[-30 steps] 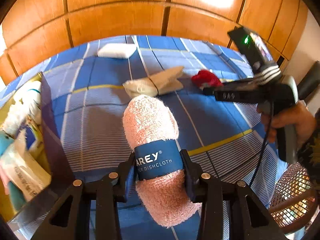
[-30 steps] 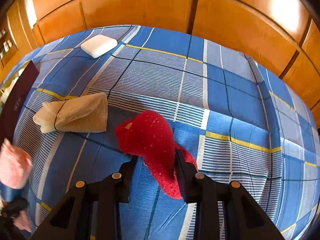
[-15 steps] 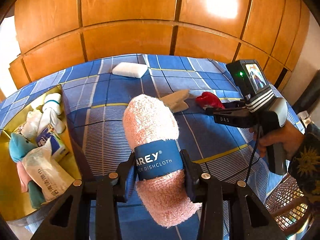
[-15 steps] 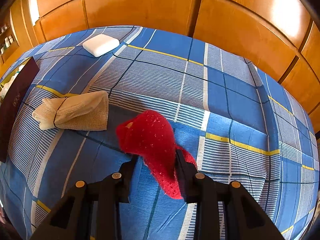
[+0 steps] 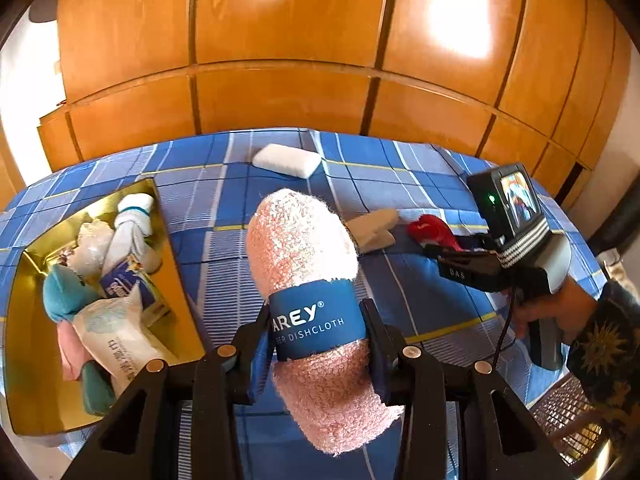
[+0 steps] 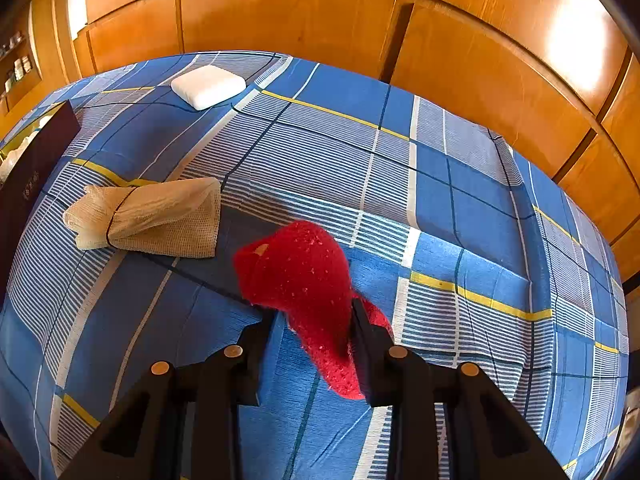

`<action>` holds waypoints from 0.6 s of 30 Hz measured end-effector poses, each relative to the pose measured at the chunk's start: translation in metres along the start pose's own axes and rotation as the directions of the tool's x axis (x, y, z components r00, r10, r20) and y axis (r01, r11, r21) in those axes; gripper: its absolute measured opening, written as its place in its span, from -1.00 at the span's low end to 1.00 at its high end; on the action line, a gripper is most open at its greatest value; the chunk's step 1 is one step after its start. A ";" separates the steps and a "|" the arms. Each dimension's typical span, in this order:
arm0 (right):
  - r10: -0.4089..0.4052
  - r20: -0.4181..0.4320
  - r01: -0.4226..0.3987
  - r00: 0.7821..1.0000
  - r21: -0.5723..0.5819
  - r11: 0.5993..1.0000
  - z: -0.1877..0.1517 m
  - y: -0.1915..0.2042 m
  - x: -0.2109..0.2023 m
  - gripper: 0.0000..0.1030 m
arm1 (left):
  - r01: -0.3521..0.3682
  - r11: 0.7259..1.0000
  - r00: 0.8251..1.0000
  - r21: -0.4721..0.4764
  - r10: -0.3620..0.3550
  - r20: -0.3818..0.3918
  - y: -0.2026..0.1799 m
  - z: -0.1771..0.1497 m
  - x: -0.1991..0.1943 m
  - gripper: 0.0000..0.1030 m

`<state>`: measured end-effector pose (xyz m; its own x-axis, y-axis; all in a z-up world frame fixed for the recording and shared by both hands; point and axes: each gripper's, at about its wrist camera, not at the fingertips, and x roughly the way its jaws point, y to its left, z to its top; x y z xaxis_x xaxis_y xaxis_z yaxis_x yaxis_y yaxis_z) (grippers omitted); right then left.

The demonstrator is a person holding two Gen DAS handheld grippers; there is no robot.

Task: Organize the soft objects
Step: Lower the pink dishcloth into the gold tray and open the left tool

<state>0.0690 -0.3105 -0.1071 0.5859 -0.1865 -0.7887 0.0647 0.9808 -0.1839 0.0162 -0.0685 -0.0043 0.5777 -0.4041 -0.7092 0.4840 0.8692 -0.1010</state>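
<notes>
The pink dishcloth roll (image 5: 308, 280) is fuzzy terry, with a smooth blue paper band (image 5: 318, 322) around it, glossy-ish print. The red cloth (image 6: 304, 280) looks nubbly and matt, like a knit scrubber. The beige mesh cloth (image 6: 152, 214) is open-weave, gauzy and rough. The bedsheet (image 6: 440, 200) is plain matt woven cotton, I think, hard to be sure through the fisheye. The box (image 5: 24, 320) has a shiny gold inside. The wardrobe doors (image 5: 280, 40) are glossy varnished wood. The white pad (image 6: 208, 86) is smooth.
</notes>
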 end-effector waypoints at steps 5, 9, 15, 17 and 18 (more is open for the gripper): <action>0.000 0.000 0.000 1.000 0.000 1.000 0.000 0.000 0.000 -0.38 | -0.021 0.999 1.000 -0.034 0.021 0.012 0.017 0.004 -0.006 -0.21; -0.003 0.002 0.003 1.000 -0.003 1.000 0.000 0.000 0.000 -0.38 | -0.033 0.998 0.999 -0.060 0.034 0.016 0.028 0.005 -0.009 -0.21; -0.005 0.003 0.005 1.000 -0.003 1.000 0.000 0.001 -0.001 -0.38 | -0.064 0.991 0.997 -0.118 0.069 0.034 0.056 0.009 -0.021 -0.21; -0.005 0.003 0.005 1.000 -0.003 1.000 0.000 0.001 -0.001 -0.38 | -0.078 0.986 0.996 -0.150 0.085 0.042 0.072 0.011 -0.029 -0.21; -0.005 0.003 0.005 1.000 -0.003 1.000 0.000 0.001 -0.001 -0.38 | -0.086 0.982 0.995 -0.166 0.095 0.045 0.081 0.011 -0.033 -0.21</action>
<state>0.0685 -0.3094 -0.1070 0.5883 -0.1914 -0.7857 0.0655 0.9797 -0.1897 0.0432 0.0123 0.0188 0.6497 -0.3323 -0.6837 0.3166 0.9360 -0.1541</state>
